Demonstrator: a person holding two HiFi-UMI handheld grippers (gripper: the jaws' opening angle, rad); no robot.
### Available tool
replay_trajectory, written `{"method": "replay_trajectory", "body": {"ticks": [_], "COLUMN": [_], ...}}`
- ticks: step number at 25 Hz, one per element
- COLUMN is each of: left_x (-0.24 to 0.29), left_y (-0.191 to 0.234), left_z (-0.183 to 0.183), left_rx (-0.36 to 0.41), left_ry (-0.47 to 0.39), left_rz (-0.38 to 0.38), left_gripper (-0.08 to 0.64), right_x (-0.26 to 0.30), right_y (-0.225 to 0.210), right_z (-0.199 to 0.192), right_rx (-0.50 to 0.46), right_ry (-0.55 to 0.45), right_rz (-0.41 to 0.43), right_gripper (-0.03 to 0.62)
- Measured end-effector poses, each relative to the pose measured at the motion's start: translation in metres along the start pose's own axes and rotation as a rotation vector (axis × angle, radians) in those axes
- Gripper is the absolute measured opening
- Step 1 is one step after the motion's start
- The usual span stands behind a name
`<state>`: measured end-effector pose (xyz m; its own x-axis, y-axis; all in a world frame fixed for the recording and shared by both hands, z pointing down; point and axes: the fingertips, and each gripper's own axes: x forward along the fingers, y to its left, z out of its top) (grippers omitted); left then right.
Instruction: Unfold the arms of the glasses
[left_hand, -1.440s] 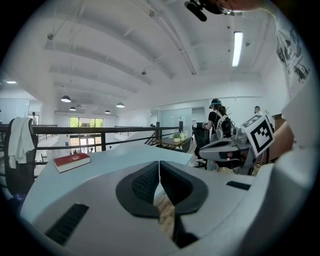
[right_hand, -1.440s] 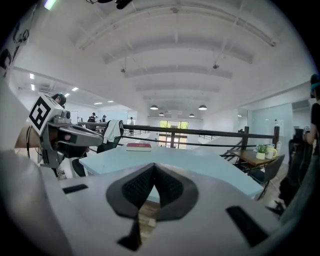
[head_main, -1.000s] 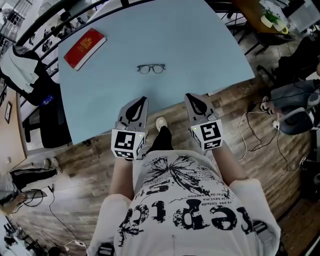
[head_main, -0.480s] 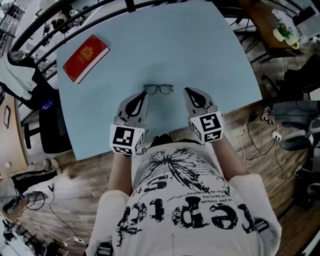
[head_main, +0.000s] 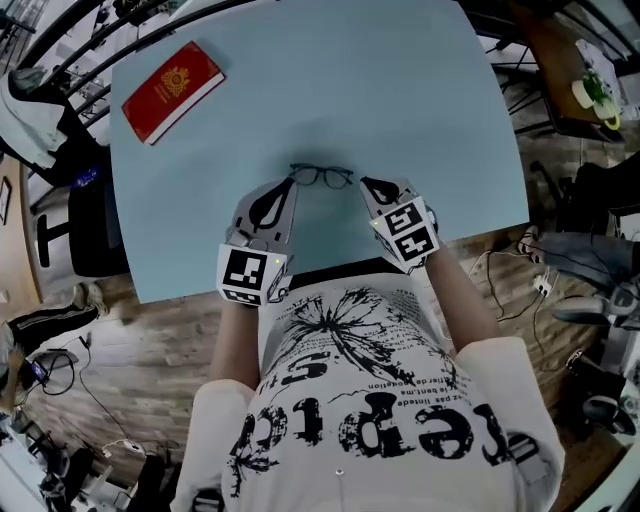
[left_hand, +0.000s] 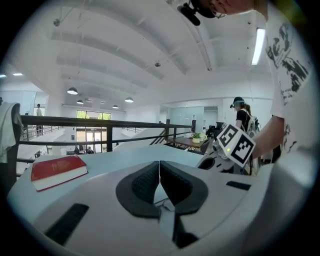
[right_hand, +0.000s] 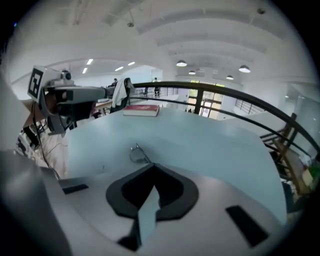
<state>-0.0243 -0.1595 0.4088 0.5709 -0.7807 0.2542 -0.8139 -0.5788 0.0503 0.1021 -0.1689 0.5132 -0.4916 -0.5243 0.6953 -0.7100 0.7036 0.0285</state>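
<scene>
Glasses laid flat on blue table, centre of head view, near table's lower edge. Arms judged folded, not yet opened. Left gripper set just left of frame and right gripper just right of it, so each hinge end can be reached. Both pairs of jaws pressed together, nothing pinched. Contact with glasses not discernible. Red book kept upper left, well apart.

Printed white T-shirt, grey left gripper
</scene>
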Motion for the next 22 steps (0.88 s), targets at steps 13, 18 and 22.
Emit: {"method": "replay_trajectory", "body": {"ticks": [13,18,22], "left_x": [0.025,0.032,0.034], "left_y": [0.013,0.017,0.019], "left_z": [-0.045,-0.054,-0.065], "left_rx": [-0.127,-0.127,-0.128], "left_ry": [0.122,0.155,0.196], "left_rz": [0.147,0.182,0.202], "left_gripper": [0.020,0.020,0.020], "right_x": [0.066,0.080,0.088], "right_y": [-0.011,-0.007,-0.001], "right_z": [-0.046,-0.049,-0.051], "right_rx": [-0.444,-0.565,-0.639], "right_ry": [0.347,0.365,0.366], "right_rz": [0.296,0.382,0.436], "right_gripper": [0.067,0.071,0.069]}}
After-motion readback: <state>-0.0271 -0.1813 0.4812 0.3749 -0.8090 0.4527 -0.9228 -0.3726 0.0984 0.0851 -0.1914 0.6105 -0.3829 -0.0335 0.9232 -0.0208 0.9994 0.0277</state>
